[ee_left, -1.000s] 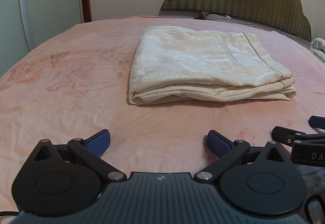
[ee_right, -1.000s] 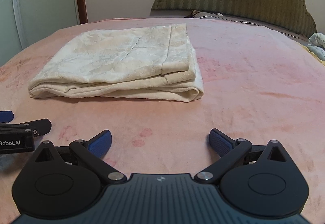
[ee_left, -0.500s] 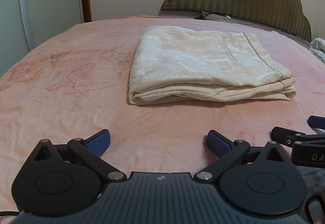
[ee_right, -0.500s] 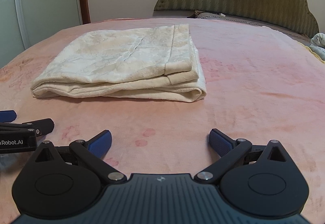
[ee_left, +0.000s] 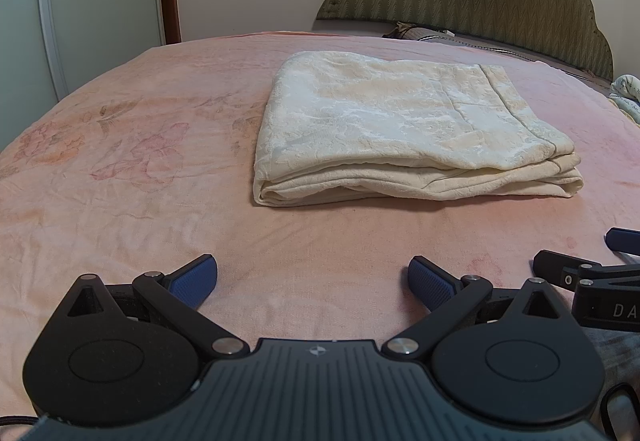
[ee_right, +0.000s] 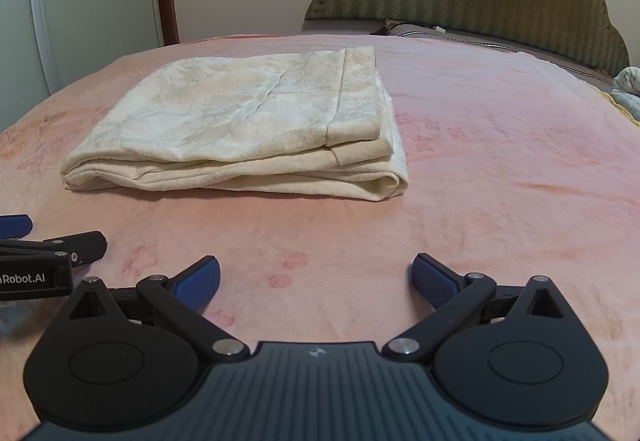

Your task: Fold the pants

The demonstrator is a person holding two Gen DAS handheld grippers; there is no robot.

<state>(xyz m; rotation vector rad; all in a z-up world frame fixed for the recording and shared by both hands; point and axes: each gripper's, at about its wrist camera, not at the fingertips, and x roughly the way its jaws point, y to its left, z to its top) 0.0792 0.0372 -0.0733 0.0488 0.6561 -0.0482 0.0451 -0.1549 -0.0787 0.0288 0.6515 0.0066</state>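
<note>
One pair of cream pants (ee_left: 404,129) is seen folded into a flat stack of layers on the pink bedspread (ee_left: 132,201), far from both tools. Two grippers are counted: the left gripper (ee_left: 313,281) and the right gripper (ee_right: 316,283), each spread wide with nothing held, placed near, side by side.
</note>
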